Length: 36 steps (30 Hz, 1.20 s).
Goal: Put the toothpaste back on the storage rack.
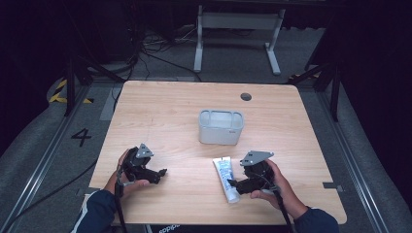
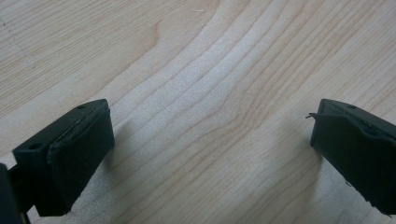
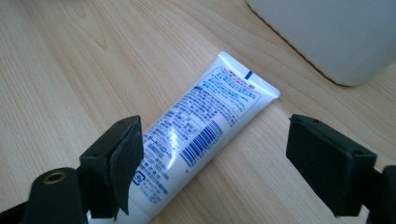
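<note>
A white tube (image 1: 226, 177) with blue print lies flat on the wooden table (image 1: 160, 111), cap end toward the person. In the right gripper view the tube (image 3: 196, 130) runs between the two black jaws, which stand wide apart over it without pressing it. My right gripper (image 1: 233, 185) is open, low over the tube's near end. A pale grey organiser box (image 1: 221, 127) with compartments stands behind the tube; its wall (image 3: 327, 32) is at that view's top right. My left gripper (image 1: 163, 174) rests at the table's left front, open, with bare wood between its jaws (image 2: 210, 135).
A round dark cable hole (image 1: 246, 96) sits near the table's far right edge. Beyond the table stand a white metal frame (image 1: 238, 29) and cables on a grey floor. Black stands flank the table at left and right.
</note>
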Available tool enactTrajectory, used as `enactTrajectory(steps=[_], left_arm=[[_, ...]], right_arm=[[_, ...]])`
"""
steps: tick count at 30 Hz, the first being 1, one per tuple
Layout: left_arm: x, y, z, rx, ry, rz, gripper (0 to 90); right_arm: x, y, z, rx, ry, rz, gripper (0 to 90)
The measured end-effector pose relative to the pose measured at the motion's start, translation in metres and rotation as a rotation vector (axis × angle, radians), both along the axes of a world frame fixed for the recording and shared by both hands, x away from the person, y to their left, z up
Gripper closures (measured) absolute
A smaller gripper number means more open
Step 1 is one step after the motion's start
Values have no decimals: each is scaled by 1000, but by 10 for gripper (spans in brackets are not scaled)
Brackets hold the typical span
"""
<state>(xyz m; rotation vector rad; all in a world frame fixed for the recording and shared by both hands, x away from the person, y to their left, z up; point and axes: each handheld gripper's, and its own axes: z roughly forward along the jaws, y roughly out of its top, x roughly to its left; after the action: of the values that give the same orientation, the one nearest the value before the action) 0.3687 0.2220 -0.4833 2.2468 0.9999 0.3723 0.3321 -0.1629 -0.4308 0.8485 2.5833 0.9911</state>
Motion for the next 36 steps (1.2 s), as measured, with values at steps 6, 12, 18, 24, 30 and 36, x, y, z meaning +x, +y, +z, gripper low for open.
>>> enactTrajectory(steps=[6, 12, 18, 24, 30, 36], left_arm=[[0, 0, 0, -1, 2, 1, 2], [0, 0, 0, -1, 2, 1, 1], [0, 0, 0, -2, 2, 1, 1], [0, 0, 0, -2, 2, 1, 2], [0, 0, 0, -1, 0, -2, 2], [0, 0, 0, -2, 3, -1, 2]], right_arm=[[4, 15, -5, -49, 42, -27, 202], [11, 19, -9, -52, 83, -49, 196], [21, 25, -15, -55, 168, -68, 205], [22, 38, -25, -123, 192, -71, 236], [25, 41, -27, -137, 205, -70, 267], [28, 46, -27, -160, 200, -75, 272]])
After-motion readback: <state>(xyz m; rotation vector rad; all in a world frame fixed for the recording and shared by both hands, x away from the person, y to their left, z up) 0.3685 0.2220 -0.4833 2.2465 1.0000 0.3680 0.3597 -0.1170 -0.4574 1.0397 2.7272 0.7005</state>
